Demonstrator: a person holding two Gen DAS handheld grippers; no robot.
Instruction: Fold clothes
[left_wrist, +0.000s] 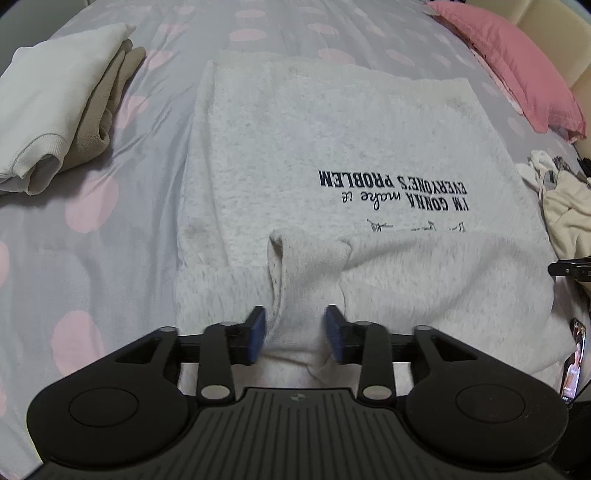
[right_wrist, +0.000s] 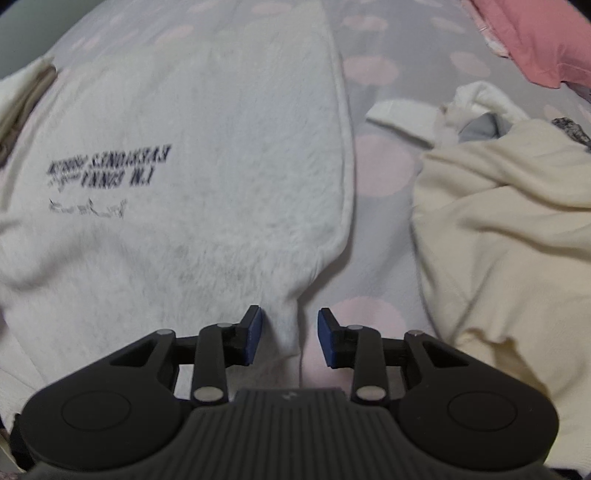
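Sweatshirt: a pale grey sweatshirt (left_wrist: 332, 147) with dark lettering lies spread flat across the middle of the bed, print facing up; in the left wrist view a bunched part of it, likely a sleeve or cuff, rises at lower centre.
Left tongs: the left tongs (left_wrist: 295, 332) straddle that bunched part; the blue pads touch or nearly touch the cloth, and I cannot tell whether they pinch it.
Right tongs: the right tongs (right_wrist: 290, 336) stand parted around a narrow tail of the same garment at lower centre; a gap shows at the right pad, so they are released.
Progress: the sweatshirt's body is laid out but not yet a compact fold; a judgement only, a fold seems under way.
Folded stack: white and beige garments (left_wrist: 55, 110) lie folded at the upper left.
Loose pile: a cream garment (right_wrist: 498, 240) lies crumpled at the right, apparently left to fold.
Bed: grey sheet with pink dots (left_wrist: 92, 229); pink pillow (left_wrist: 517, 62) at the upper right.
Containers: none in view.
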